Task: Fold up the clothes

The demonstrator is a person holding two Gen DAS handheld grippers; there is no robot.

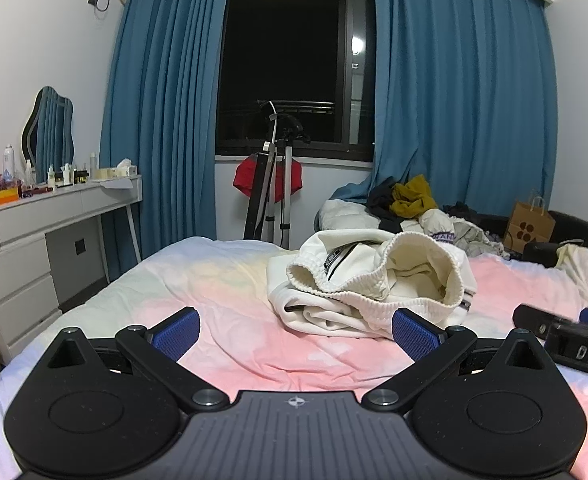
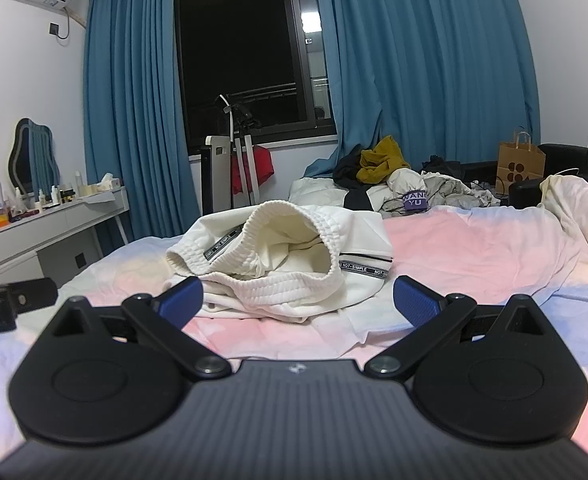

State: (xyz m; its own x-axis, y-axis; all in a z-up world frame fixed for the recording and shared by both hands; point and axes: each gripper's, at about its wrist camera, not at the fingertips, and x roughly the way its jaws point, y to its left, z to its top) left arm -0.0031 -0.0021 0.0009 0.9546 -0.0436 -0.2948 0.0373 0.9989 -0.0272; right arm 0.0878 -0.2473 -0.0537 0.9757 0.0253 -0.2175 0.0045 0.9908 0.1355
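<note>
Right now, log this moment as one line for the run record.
stage: pre-grasp | left gripper: open, empty | right gripper: open, empty | white garment: crumpled on bed, unfolded, untouched

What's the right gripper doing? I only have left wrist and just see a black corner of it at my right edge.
Observer: The right gripper is open with nothing between its fingers. The white garment lies crumpled on the bed right ahead of it, untouched.
Operator: Any text on the garment's black trim? I can't read it here.
Observer: Yes, the trim tape reads NOT-SIMPLE, repeated along the strip.
</note>
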